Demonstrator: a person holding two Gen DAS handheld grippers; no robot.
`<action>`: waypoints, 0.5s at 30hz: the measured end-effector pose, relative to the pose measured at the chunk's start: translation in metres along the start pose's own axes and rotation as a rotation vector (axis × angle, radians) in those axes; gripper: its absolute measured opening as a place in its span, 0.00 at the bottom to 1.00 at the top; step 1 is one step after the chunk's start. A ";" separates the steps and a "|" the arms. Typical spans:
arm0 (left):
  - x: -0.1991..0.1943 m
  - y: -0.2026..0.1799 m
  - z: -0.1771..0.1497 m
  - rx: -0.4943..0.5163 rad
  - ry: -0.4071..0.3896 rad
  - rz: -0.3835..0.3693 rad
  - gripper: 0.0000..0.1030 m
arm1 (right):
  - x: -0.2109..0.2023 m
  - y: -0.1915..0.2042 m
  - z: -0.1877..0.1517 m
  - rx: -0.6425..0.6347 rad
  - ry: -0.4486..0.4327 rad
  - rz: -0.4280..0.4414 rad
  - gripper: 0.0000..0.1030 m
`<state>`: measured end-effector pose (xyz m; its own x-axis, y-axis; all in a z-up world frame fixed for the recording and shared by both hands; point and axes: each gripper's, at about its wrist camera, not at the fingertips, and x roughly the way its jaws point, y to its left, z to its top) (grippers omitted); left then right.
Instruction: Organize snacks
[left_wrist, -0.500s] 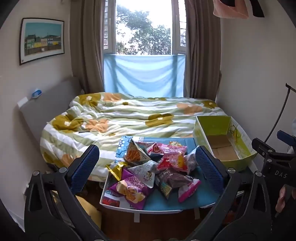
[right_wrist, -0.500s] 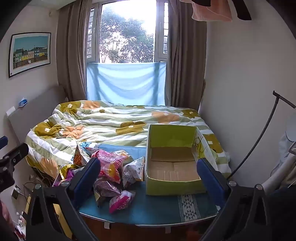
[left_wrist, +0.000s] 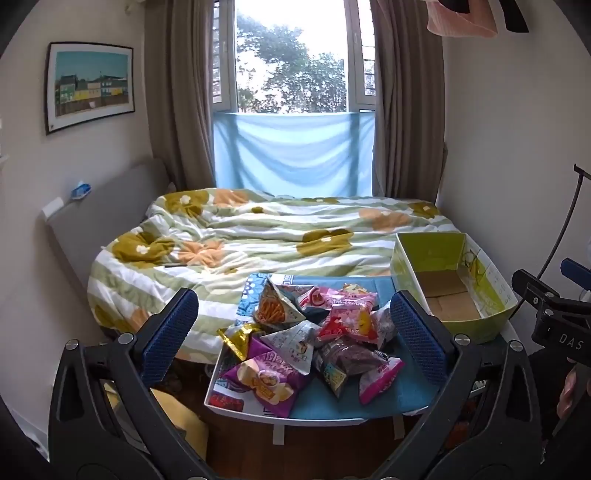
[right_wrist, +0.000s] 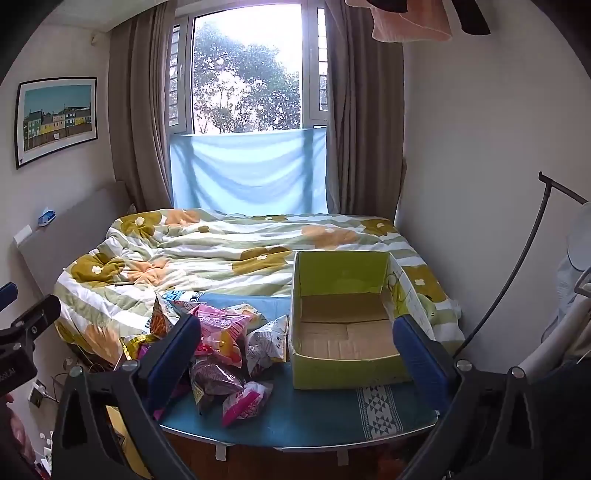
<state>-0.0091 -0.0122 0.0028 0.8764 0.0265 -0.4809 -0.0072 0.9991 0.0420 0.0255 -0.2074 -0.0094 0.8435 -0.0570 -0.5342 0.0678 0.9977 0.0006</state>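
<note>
- Blue cloth covers the small table (right_wrist: 321, 417) near the cameras; a white pattern strip sits on its near right part; the table stands at the foot of a bed (left_wrist: 258, 236) with a green, white and orange flower blanket
- On the left part of the table lies a pile of snack bags (left_wrist: 314, 339); a purple bag (left_wrist: 264, 380) is nearest, a pink bag (left_wrist: 349, 321) is on top in the middle, a gold bag (left_wrist: 238, 338) is at the left edge
- A green cardboard box (right_wrist: 343, 325) with an open top stands on the right part of the table, just beside the pile; its brown floor is bare; all the bags are outside it
- Far behind the bed is a window (right_wrist: 247, 77) with trees outside; a light blue sheet (right_wrist: 247, 173) hangs over its low part; brown curtains hang on both sides; a framed picture (left_wrist: 90, 86) of coloured houses is on the left wall
- The left gripper (left_wrist: 295, 332) has its jaws wide open with nothing held; the pile shows between them, farther off
- The right gripper (right_wrist: 295, 350) is wide open too and holds nothing; the box and some bags show between its blue pads
- Hard to see: the words on the bags are too small to read; some bags hide under others, so I cannot count them; the right gripper's left finger covers part of the pile; something pink (right_wrist: 410, 22) at the top is cut off; the floor under the table is dark
</note>
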 end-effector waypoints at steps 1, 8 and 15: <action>0.000 -0.001 0.000 0.002 -0.002 -0.003 1.00 | 0.000 -0.001 0.000 -0.003 0.000 -0.001 1.00; 0.002 -0.003 0.000 0.020 -0.005 -0.016 0.99 | 0.002 -0.004 0.002 -0.007 0.000 -0.006 1.00; 0.009 -0.004 -0.002 0.004 0.013 -0.015 0.99 | 0.007 -0.006 0.000 -0.005 0.010 -0.007 1.00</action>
<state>-0.0022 -0.0154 -0.0031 0.8701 0.0123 -0.4927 0.0077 0.9992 0.0384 0.0308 -0.2140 -0.0129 0.8376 -0.0635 -0.5426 0.0709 0.9975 -0.0073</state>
